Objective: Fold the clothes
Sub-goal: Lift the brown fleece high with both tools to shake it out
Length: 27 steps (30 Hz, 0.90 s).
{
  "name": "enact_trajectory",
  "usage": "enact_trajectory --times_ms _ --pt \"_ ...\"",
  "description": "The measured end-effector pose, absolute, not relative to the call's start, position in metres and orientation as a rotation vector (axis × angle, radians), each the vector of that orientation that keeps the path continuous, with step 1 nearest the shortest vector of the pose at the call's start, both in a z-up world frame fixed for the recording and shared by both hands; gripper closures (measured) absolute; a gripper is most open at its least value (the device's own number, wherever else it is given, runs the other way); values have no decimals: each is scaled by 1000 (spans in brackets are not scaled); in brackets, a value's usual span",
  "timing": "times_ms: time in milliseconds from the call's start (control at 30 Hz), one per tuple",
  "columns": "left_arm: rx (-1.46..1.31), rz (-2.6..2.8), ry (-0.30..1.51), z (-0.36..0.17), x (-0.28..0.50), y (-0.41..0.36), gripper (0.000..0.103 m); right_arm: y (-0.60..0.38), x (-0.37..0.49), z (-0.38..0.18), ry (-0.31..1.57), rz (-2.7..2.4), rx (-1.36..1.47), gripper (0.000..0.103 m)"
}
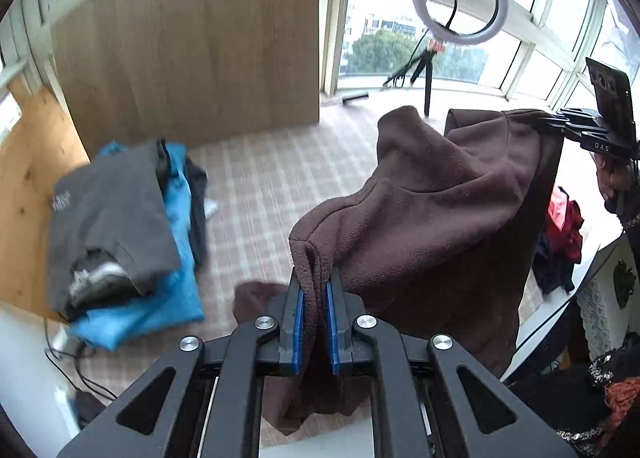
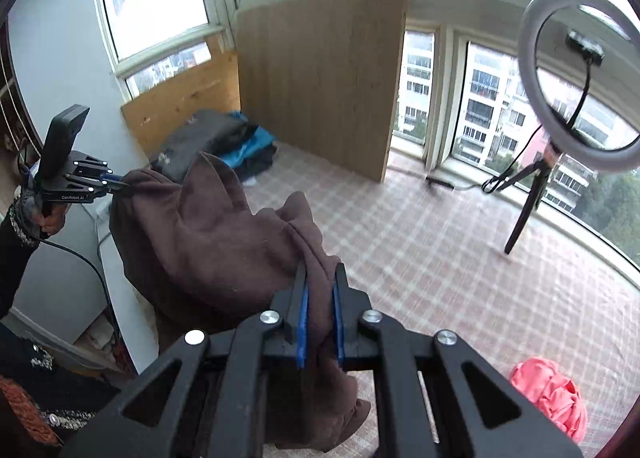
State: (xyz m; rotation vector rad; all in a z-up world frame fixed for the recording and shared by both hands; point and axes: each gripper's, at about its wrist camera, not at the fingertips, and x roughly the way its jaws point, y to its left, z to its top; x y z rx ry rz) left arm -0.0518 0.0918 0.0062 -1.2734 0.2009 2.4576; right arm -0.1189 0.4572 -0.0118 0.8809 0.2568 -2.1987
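Observation:
A brown fleece garment (image 1: pixel 432 226) hangs in the air, stretched between my two grippers above the plaid-covered surface (image 1: pixel 260 186). My left gripper (image 1: pixel 316 278) is shut on one bunched edge of it, the fabric pinched between the blue pads (image 1: pixel 299 310). In the same view my right gripper (image 1: pixel 552 124) clamps the far upper corner. In the right wrist view my right gripper (image 2: pixel 320 272) is shut on a fold of the brown garment (image 2: pixel 208 234), and my left gripper (image 2: pixel 120 182) bites the opposite corner at the left. The lower part of the garment droops out of sight.
A stack of folded clothes (image 1: pixel 120 218), grey on blue, lies by the wooden board (image 1: pixel 192 46). A ring light on a tripod (image 2: pixel 580 78) stands near the windows. A red garment (image 2: pixel 548 390) lies on the plaid surface (image 2: pixel 440 258). Cables (image 1: pixel 80 370) trail at the left edge.

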Motion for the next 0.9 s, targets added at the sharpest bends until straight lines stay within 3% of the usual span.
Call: enact_trajectory --times_ms 167,267,400,733,900 --pt "-1007 2592 340 97 -55 96 94 472 -87 78 194 -2362 615 95" --pt "-817 2621 320 142 -51 97 94 468 -72 98 198 -2481 487 97" --pt "-740 2660 244 173 -54 94 95 463 -67 110 162 -2538 514 98" --pt "-365 2759 449 284 10 101 95 469 49 236 255 -2727 74 98" --pt "-214 2783 507 322 50 98 95 463 103 265 320 -2783 -77 98"
